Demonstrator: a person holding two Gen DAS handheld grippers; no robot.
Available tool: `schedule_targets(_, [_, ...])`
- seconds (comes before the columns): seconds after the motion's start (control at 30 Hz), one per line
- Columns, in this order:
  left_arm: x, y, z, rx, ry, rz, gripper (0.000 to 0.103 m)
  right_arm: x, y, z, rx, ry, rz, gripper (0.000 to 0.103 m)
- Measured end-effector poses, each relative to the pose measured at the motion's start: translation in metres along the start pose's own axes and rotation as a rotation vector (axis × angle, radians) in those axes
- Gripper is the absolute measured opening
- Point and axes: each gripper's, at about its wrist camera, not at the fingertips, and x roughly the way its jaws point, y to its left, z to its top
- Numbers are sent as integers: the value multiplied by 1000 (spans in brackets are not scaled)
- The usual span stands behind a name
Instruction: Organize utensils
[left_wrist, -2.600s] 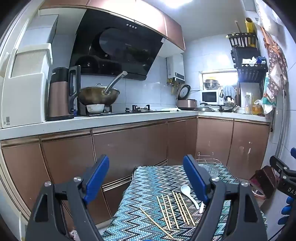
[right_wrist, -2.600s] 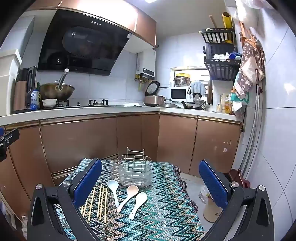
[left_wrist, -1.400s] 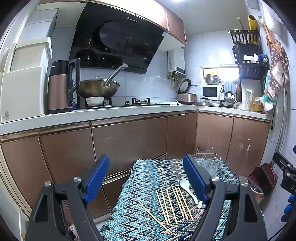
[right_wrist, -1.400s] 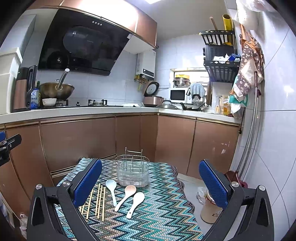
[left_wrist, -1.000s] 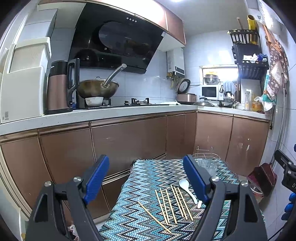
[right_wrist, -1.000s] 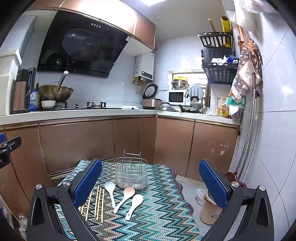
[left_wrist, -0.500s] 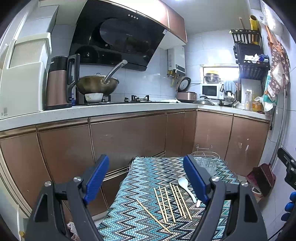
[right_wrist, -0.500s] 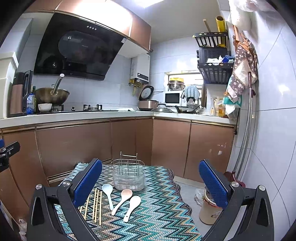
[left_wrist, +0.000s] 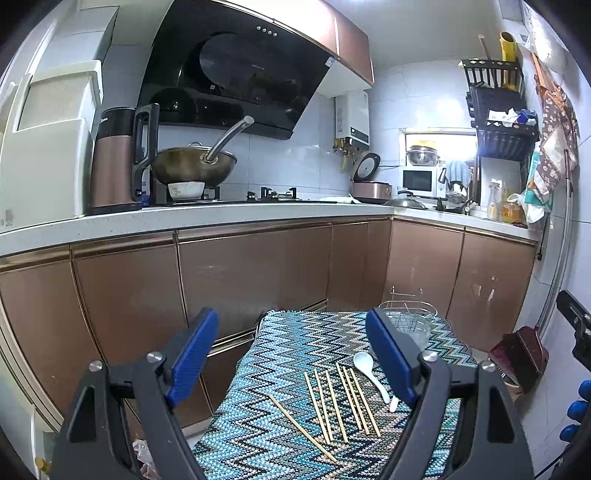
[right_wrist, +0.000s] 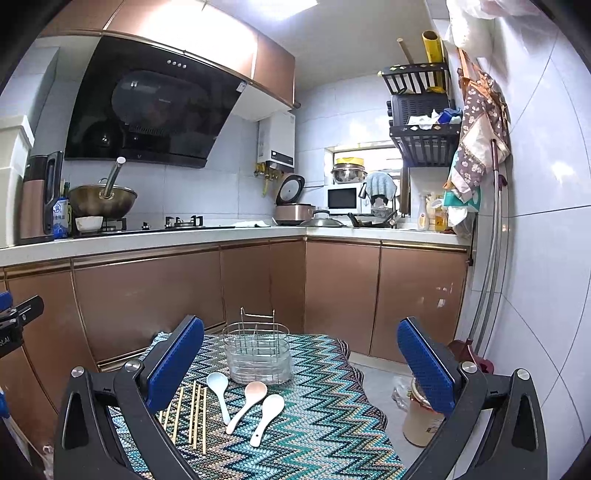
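Observation:
A small table with a zigzag cloth (right_wrist: 325, 417) carries a wire utensil basket (right_wrist: 257, 353) at its far edge. In front of the basket lie three spoons: a pale blue one (right_wrist: 218, 391), a pink one (right_wrist: 248, 402) and a white one (right_wrist: 267, 417). Several wooden chopsticks (left_wrist: 338, 400) lie side by side left of the spoons. My left gripper (left_wrist: 295, 354) hangs open above the chopsticks, holding nothing. My right gripper (right_wrist: 301, 363) is open too, high over the spoons and basket.
Brown cabinets under an L-shaped white counter (left_wrist: 221, 218) stand behind the table. A wok (left_wrist: 194, 166), kettle (left_wrist: 114, 158) and rice cooker (left_wrist: 369, 181) sit on the counter. A jar (right_wrist: 421, 421) and a dustpan (left_wrist: 521, 354) stand on the floor right of the table, by the tiled wall.
Both grippers have risen and tilted up slightly, so the table and utensils sit a little lower in view. Both stay open; nothing on the table has moved.

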Motion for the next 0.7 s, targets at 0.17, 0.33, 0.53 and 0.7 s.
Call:
schedule_targets(0.17, [-1,0,-1,-1,-1,-1,81,-1,-1,1,7,-7,2,103])
schedule_targets(0.33, [0,-2,-1,-4,2,-5,81,-2,-2,0,11,-12,10,103])
schedule_targets(0.53, [3,-3,-2,-2,20,-8,81,-1,-2,-1,13,-12,14,103])
schedule_targets(0.7, [6,-5,-1,8,37,0,81,-1,-4,-2,15,-12,17,103])
